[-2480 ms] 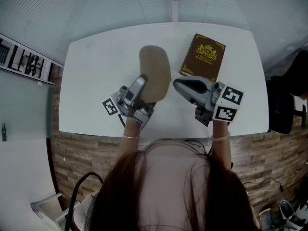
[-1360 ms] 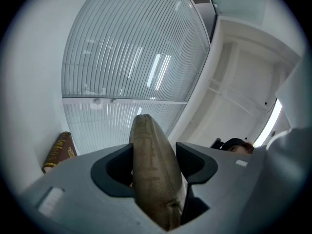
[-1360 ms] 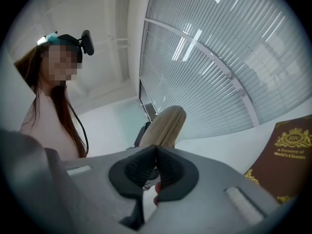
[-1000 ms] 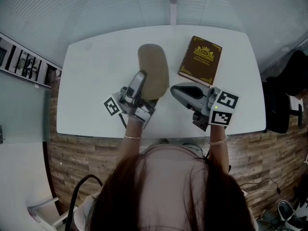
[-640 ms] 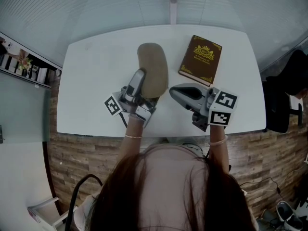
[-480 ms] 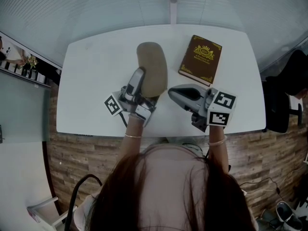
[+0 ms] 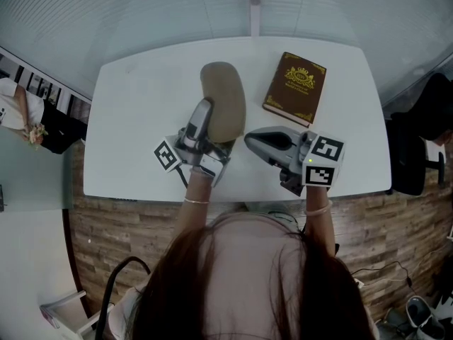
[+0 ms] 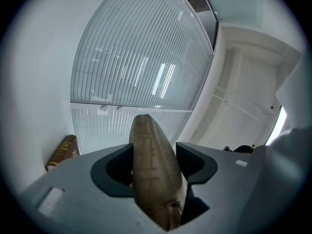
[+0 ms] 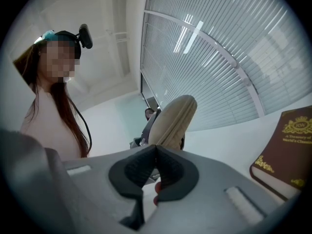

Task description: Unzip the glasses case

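A tan oval glasses case point(image 7: 225, 98) is held tilted up off the white table point(image 7: 138, 112). My left gripper point(image 7: 206, 116) is shut on its near end. In the left gripper view the case point(image 8: 148, 155) fills the gap between the two dark pads and rises away from the camera. My right gripper point(image 7: 248, 139) lies level just to the right of the case's near end, jaws shut. In the right gripper view its ribbed pads point(image 9: 139, 167) meet with nothing between them. The case point(image 9: 174, 118) stands beyond them. I cannot make out the zipper.
A brown book with gold print point(image 7: 295, 88) lies on the table right of the case, also at the right edge of the right gripper view as the book point(image 9: 287, 147). A slatted glass wall runs behind the table. A person stands at the far left point(image 7: 18, 112).
My right gripper has edged a little left toward the case's near end. The left gripper and the case have kept their place. A person has come into view at the left edge.
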A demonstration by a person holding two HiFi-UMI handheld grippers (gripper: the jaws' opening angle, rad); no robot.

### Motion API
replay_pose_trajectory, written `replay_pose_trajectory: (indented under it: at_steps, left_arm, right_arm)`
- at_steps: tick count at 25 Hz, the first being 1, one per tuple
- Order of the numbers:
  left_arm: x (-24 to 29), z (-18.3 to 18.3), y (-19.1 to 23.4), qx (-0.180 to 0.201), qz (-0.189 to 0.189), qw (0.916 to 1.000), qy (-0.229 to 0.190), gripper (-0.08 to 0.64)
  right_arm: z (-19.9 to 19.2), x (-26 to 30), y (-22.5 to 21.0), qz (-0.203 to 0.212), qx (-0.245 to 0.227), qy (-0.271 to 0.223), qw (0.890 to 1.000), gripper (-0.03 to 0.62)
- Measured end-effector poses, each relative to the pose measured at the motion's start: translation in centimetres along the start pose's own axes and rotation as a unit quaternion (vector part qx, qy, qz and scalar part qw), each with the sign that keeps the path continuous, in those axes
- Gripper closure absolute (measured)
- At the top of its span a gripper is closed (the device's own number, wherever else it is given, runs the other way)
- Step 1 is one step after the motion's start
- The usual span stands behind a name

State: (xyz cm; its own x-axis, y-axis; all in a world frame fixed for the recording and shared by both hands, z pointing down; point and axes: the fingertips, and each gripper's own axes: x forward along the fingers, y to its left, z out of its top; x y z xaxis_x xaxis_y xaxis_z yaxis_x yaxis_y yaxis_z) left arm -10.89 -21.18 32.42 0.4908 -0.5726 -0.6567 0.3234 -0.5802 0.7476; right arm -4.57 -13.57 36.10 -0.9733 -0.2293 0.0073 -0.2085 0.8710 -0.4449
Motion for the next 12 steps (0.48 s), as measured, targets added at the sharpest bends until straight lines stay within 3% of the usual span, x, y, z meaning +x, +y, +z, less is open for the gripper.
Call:
replay_pose_trajectory:
  at_steps: [12]
  left_arm:
    - [0.06, 0.58, 0.88, 0.000, 0.021, 0.9996, -0.016, 0.285]
  right_arm:
    - [-0.57, 0.89, -0.13, 0.002, -0.002, 0.015, 1.000, 0.589]
